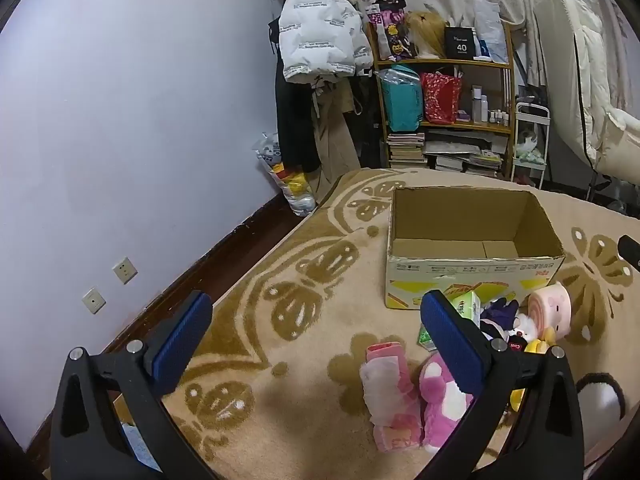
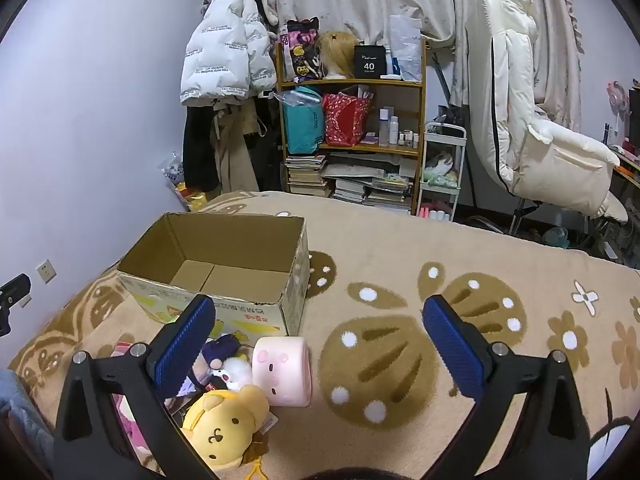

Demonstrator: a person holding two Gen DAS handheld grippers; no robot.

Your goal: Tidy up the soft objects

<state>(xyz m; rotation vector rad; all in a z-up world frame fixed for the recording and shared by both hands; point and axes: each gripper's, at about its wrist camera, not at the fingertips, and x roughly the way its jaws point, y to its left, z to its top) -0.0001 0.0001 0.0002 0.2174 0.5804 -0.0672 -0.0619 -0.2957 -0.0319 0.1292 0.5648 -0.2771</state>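
left gripper [image 1: 316, 344] wide open, empty | right gripper [image 2: 320, 344] wide open, empty | cardboard box [image 2: 224, 256] beside plush toys [image 2: 228, 420]

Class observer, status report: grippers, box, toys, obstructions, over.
Left gripper open, right gripper open, both empty. Brown cardboard box empty. Yellow plush bear beside pink cylindrical plush. Nothing blocking.

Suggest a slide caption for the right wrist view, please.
Open right gripper hovering over a blanket, beside plush toys and an empty cardboard box.
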